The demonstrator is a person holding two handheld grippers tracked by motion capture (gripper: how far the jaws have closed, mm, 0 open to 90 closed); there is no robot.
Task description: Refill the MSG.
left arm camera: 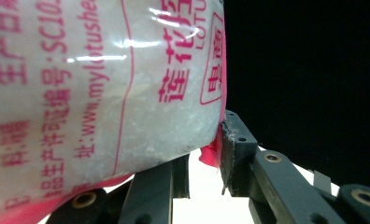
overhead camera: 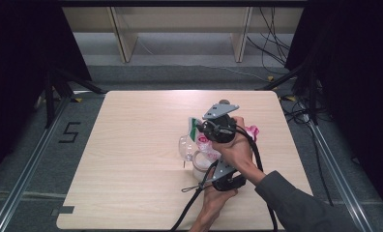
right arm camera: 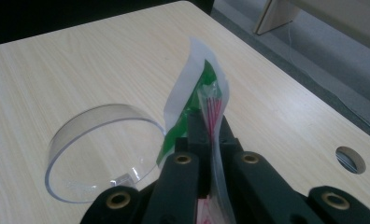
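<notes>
A clear plastic bag printed in pink and full of white grains is held up over the table's right half. My left gripper, the lower one, grips the bag's filled body; in the left gripper view one black pad presses on its pink edge. My right gripper, the upper one with the grey plate, is shut on the bag's thin green-and-white top edge, its jaws closed flat on the film. A round clear plastic cup lies just left of the bag.
The light wooden table has free room to the left and toward the back. A round cable hole sits in the tabletop. Black cables trail from both grippers toward the front edge. Dark curtains flank the table, with stands and cables on the floor.
</notes>
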